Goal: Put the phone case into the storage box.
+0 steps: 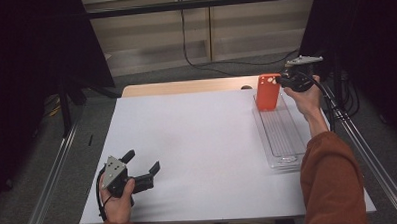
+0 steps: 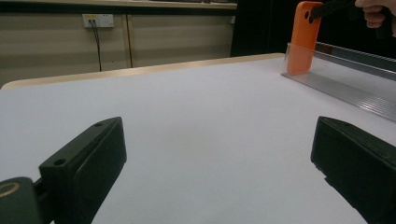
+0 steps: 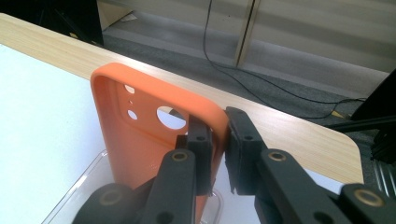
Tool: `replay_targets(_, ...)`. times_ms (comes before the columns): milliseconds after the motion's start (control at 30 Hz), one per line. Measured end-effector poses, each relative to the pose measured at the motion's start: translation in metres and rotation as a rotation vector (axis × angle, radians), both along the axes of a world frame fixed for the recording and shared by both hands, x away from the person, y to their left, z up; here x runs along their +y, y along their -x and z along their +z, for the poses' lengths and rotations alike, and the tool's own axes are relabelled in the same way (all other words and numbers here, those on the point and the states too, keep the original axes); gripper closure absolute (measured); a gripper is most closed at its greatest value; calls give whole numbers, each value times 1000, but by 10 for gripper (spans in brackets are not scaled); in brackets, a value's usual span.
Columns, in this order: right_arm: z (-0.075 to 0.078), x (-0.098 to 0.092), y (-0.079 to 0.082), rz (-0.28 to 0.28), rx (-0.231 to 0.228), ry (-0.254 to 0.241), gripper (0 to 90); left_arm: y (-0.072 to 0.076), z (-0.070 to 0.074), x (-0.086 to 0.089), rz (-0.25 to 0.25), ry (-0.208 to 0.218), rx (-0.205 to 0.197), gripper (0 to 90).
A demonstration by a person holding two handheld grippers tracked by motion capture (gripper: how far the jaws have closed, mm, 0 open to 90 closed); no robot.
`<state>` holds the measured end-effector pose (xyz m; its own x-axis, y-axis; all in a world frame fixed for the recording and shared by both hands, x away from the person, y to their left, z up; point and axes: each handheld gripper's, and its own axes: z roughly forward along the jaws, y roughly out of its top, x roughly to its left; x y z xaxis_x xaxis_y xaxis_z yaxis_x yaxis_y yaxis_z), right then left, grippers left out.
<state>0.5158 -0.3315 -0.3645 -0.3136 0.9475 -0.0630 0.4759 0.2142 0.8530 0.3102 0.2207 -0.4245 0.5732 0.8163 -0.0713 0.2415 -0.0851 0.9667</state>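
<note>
While your right gripper [image 1: 281, 81] sits at the upper right of the high view, its jaws are clamped on the top edge of the orange phone case [image 1: 268, 92], one jaw inside the shell and one outside, as the right gripper view shows. That case stands upright with its lower end in the far end of the clear tray [image 1: 282, 134], which lies along the right side of the white table [image 1: 197, 142]. Your left gripper [image 1: 141, 169] rests at the lower left of the high view, jaws spread wide with nothing between them, well apart from the case.
</note>
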Motion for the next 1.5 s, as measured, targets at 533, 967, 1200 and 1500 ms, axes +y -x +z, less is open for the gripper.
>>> replay_targets(533,-2,0,-2,-22,-5,-21,767,0,0,2,6,-4,1,34)
replay_targets(967,-1,-6,0,-41,-13,-53,681,0,0,2,7,-6,-3,34)
replay_targets(1200,-2,-5,2,-46,-12,-57,605,0,1,2,11,7,-7,34)
replay_targets(1500,-1,-3,5,-66,-10,-70,466,0,2,3,24,13,-14,34)
